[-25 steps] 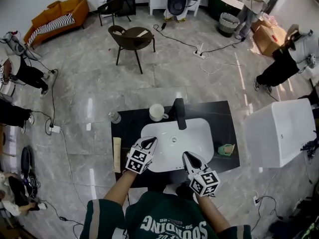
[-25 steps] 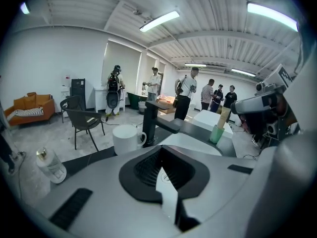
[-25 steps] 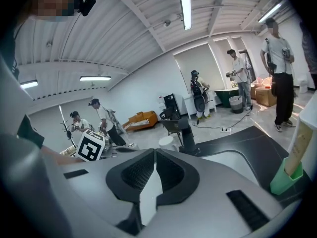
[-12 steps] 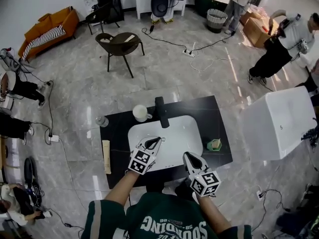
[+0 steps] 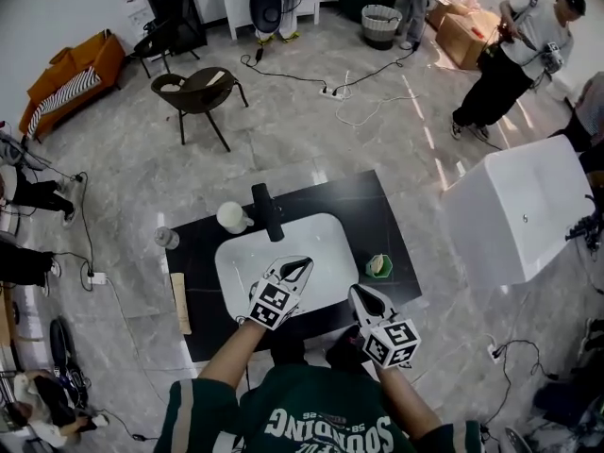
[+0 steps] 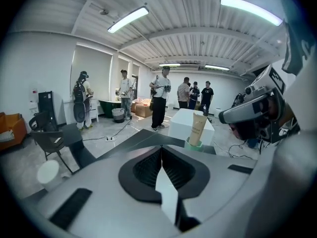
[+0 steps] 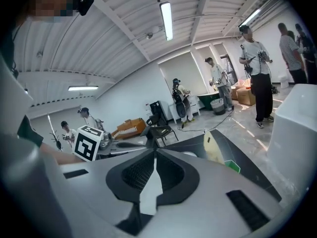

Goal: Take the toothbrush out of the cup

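Cup: green cup [image 5: 378, 265] is sitting just beyond right gripper [image 5: 358, 292] | we're holding that and left gripper [image 5: 303, 263] pressed together, empty.

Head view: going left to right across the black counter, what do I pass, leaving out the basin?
Beige strip → white cup → black faucet → green holder.

One white cup [image 5: 232, 217], one green cup [image 5: 378, 266] and one faucet [image 5: 267, 211] are standing around one sink [image 5: 311, 239] — two grippers, the left gripper [image 5: 300, 264] and the right gripper [image 5: 359, 293], are hovering near.
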The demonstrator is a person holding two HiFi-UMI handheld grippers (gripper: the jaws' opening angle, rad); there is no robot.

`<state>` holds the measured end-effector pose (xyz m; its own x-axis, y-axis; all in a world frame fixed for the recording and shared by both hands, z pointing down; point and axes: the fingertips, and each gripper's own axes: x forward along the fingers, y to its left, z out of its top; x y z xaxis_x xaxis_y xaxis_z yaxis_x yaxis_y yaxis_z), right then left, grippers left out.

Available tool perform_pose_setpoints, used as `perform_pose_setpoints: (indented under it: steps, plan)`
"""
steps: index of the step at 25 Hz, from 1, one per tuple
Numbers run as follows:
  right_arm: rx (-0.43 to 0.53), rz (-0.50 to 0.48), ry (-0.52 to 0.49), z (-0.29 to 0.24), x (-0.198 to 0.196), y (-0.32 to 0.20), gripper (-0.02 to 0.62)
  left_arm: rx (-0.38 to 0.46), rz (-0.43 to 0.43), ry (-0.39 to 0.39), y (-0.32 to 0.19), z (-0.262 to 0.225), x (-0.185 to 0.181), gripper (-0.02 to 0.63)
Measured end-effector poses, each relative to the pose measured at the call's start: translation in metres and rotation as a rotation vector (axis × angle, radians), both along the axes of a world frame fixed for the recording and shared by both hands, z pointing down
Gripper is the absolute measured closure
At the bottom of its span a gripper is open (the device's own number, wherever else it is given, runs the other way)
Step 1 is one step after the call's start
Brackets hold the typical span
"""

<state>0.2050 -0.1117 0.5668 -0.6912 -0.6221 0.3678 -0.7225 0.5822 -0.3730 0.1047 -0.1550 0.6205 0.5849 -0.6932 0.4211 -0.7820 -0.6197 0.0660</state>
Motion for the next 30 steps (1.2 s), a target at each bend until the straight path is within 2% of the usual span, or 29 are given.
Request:
perform_pose_setpoints:
  steps: [6,13,17,23,27,30]
  plan:
    - [-0.003,0.031,0.0,0.001,0.033,-0.005,0.551,0.034,0.149,-0.025,-0.002,0.001,0.05,0.583]
    - [-0.007,0.108,0.016,0.001,0.074,-0.008,0.551,0.017,0.291,-0.009,-0.01,0.007,0.095,0.456]
    - [-0.007,0.16,0.02,0.001,0.091,-0.008,0.551,0.043,0.376,-0.014,-0.014,0.011,0.118,0.384]
    - [-0.015,0.229,0.029,0.004,0.113,-0.005,0.551,0.066,0.512,-0.022,-0.014,0.019,0.146,0.348]
    - [-0.021,0.267,0.037,0.008,0.124,-0.002,0.551,0.055,0.597,-0.019,-0.011,0.034,0.161,0.344]
    - [-0.023,0.291,0.039,0.008,0.131,0.001,0.551,0.079,0.648,-0.013,-0.014,0.029,0.175,0.344]
